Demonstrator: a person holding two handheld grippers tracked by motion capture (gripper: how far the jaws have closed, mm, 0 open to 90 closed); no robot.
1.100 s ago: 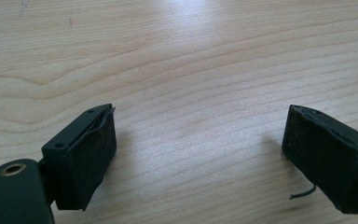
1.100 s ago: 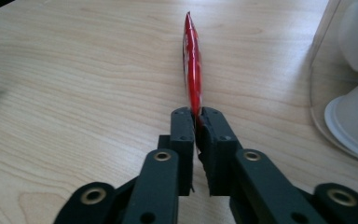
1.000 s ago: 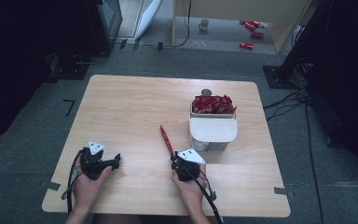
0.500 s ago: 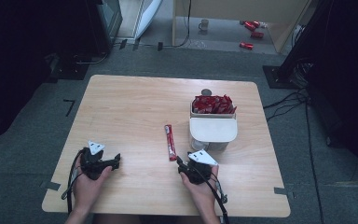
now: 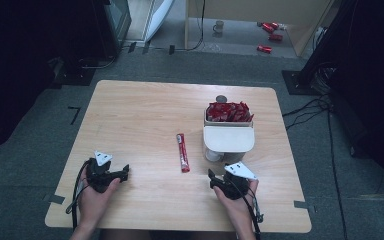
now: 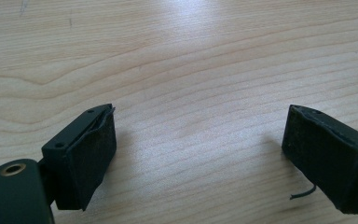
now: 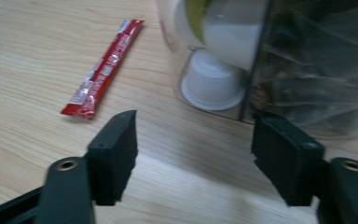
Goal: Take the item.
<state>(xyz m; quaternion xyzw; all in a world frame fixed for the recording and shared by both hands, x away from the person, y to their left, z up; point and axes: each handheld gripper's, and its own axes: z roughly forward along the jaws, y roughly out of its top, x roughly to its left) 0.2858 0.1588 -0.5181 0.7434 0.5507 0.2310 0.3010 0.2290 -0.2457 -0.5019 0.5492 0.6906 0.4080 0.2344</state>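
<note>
One red sachet (image 5: 182, 152) lies flat on the wooden table (image 5: 145, 110), just left of one white dispenser box (image 5: 228, 137) packed with red sachets. Right gripper (image 5: 219, 181) sits near the sachet's lower end, jaws just opened wide, nothing between them. Left gripper (image 5: 122, 173), well apart at the table's left, jaws spread, empty. Two grippers, one loose sachet.

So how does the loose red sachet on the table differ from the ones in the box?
The loose red sachet lies flat and alone on the wooden table, clear of the box. The boxed sachets stand packed together, only their tops showing. Both are red stick packets.
</note>
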